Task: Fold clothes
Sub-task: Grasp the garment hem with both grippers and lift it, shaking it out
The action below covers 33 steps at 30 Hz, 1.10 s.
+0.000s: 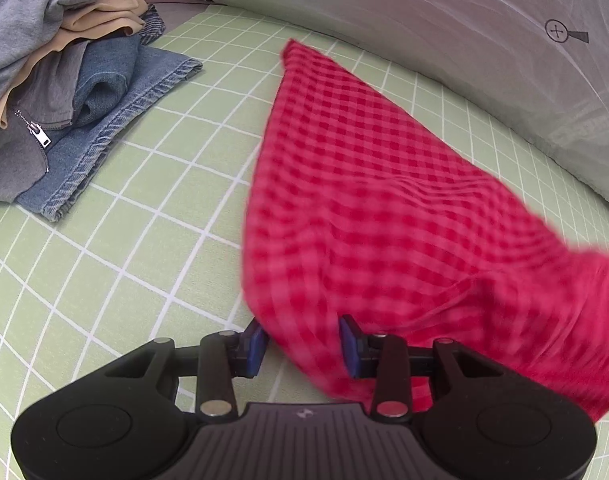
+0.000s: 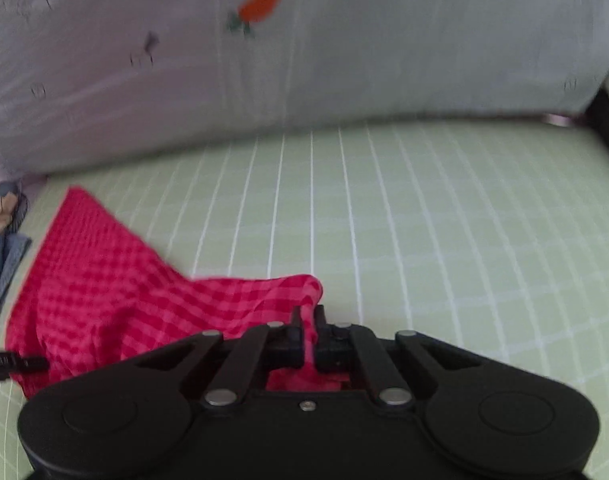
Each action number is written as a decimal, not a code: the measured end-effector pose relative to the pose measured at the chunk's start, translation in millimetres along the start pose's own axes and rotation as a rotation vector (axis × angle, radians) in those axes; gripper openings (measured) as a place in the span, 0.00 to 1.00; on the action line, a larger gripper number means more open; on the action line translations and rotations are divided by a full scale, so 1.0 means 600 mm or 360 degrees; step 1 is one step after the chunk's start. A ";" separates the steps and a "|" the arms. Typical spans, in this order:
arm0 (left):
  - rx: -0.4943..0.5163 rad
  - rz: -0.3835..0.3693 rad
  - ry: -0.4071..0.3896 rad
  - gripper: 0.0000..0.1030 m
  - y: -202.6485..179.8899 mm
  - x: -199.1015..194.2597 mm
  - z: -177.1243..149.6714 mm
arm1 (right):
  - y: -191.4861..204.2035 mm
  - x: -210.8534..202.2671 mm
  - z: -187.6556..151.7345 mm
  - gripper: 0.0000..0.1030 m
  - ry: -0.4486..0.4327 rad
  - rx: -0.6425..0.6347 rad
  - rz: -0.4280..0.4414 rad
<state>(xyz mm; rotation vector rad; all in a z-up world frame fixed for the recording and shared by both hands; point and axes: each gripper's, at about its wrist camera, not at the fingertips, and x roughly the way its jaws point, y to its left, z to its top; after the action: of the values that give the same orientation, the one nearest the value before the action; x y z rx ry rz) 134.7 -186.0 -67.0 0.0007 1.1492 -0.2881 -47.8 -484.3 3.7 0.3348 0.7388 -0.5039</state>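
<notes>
Red-and-pink checked cloth (image 1: pixel 384 208) is spread ahead of both claws on the pale green sheet with white grid lines (image 1: pixel 104 280), its far corner pointing away toward the grey fabric wall (image 1: pixel 424 8). My left gripper (image 1: pixel 304 344) has its jaws apart, blue pads (image 1: pixel 351 346) on either side of the near cloth edge, fabric draped between them but not pinched as far as I can tell. My right gripper (image 2: pixel 309 330) is clamped on a bunched corner of the same cloth (image 2: pixel 124 300), fabric squeezed between the 2 black fingers. Cloth looks motion-blurred in both views and partly lifted near the claws; I can't tell how much is off the sheet.

Ahead-left of the left claw sits a pile: folded blue denim jeans (image 1: pixel 116 120), grey zip hoodie (image 1: pixel 28 40), tan garment (image 1: pixel 100 12). Well apart from the red cloth, no contact.

Step in hand, my read: getting 2 corners held so the cloth can be stretched and laid flat for the first fold. To do it well I'd close the left jaws right on the edge, 1 layer only, level with the right claw's hold. Then pull the 2 claws apart evenly so the near edge goes taut, line it with a grid line, keep clear of the pile.
</notes>
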 end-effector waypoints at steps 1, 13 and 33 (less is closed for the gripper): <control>0.0008 0.0001 -0.0001 0.40 -0.002 0.000 -0.001 | -0.003 -0.017 0.024 0.03 -0.0111 -0.0011 -0.0006; -0.0115 -0.0117 0.0044 0.45 0.000 0.002 0.001 | -0.089 0.027 -0.044 0.48 0.0140 0.0618 -0.0119; -0.0026 -0.0261 -0.0010 0.00 -0.077 0.041 0.100 | -0.065 0.106 0.012 0.02 0.0123 0.0462 -0.0005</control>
<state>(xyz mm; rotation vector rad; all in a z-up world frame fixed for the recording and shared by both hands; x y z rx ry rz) 187.3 -244.7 -57.9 -0.1092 1.1470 -0.4240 -25.1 -540.3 -40.7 0.6269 0.7414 -0.6049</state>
